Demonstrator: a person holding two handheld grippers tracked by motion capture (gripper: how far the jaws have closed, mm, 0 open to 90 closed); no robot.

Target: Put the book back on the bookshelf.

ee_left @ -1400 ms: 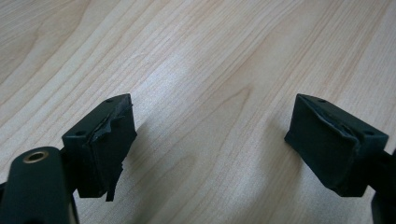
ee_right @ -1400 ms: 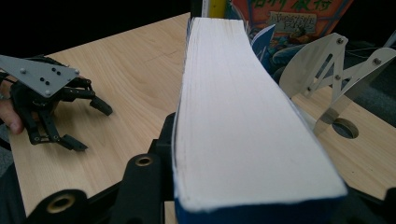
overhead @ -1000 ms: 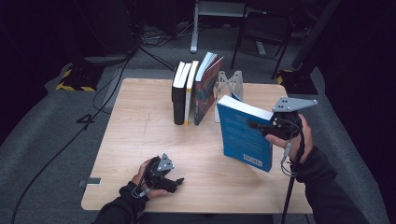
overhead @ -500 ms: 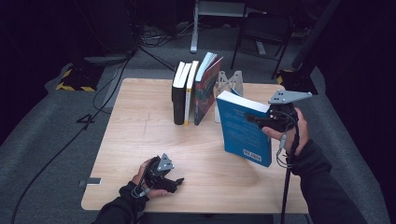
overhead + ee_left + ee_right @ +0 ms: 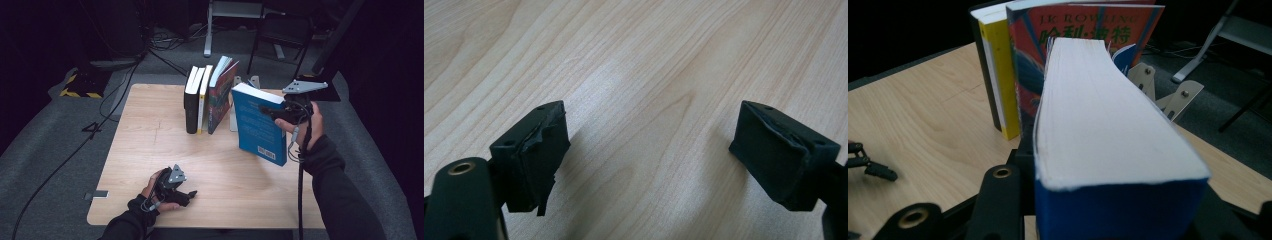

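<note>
From above, your right gripper (image 5: 280, 114) clamps the blue book (image 5: 257, 131) upright just beside the shelved books (image 5: 210, 95). Your left gripper (image 5: 649, 150) rests on the table (image 5: 649, 60), jaws spread. Your right view: page edges (image 5: 1098, 115) between jaws.

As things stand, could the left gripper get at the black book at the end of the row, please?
Probably yes: the left gripper rests open on the table, and bare wood lies between it and the black book.

Thick blue book (image 5: 259, 125) with white page edges, barcode on its cover. Held upright and slightly tilted above the surface (image 5: 150, 145), near the row of standing books (image 5: 207, 95), just right of them.
</note>
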